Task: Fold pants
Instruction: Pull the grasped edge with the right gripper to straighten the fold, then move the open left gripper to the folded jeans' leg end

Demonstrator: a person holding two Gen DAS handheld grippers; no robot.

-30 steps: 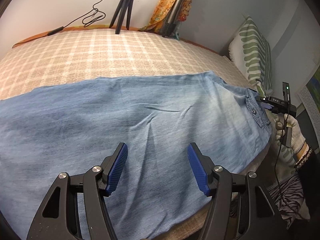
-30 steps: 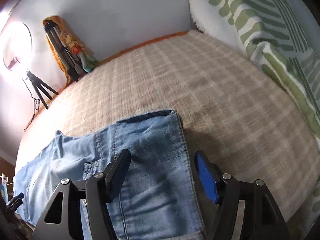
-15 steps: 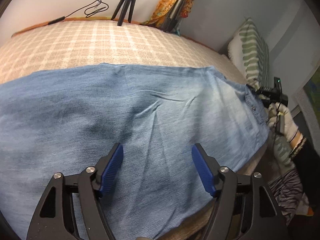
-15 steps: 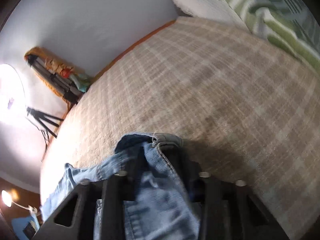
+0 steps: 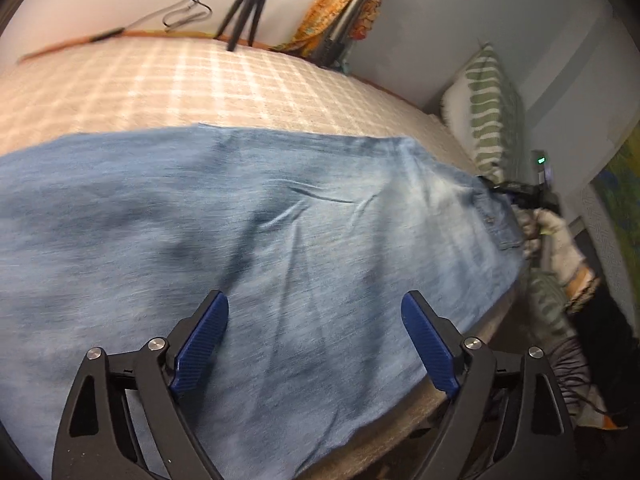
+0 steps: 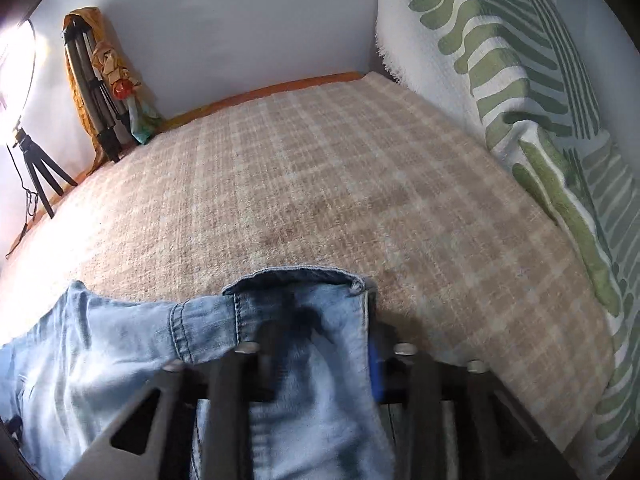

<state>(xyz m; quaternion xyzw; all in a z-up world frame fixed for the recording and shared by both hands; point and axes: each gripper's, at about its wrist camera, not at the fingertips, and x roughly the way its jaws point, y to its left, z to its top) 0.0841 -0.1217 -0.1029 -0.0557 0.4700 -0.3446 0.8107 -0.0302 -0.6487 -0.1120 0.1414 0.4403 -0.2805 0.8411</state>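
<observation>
Light blue denim pants [image 5: 248, 240] lie spread flat across the checked bedspread [image 5: 200, 80]. My left gripper [image 5: 314, 316] hovers over the leg part near the bed's front edge. Its jaws are opening wide and nothing is between the blue pads [image 5: 204, 340]. In the right wrist view the waistband end of the pants [image 6: 304, 292] lies bunched between and over the fingers of my right gripper [image 6: 312, 344]. Its jaws are opening, one blue pad [image 6: 374, 360] shows beside the denim, and the fingertips are mostly hidden by cloth. A gloved hand [image 5: 556, 236] holds the right gripper [image 5: 516, 192] at the far right.
A green and white patterned pillow [image 6: 520, 92] rests along the right side of the bed. A small black tripod [image 5: 248, 8], a cable [image 5: 188, 12] and a folded tripod with orange cloth [image 6: 96, 80] stand by the back wall. The bed edge [image 5: 400, 412] runs below the left gripper.
The left jaws spread wider over the denim. The right gripper closed on the waistband, bunching it, and now its jaws stand wider again with the cloth spread between them.
</observation>
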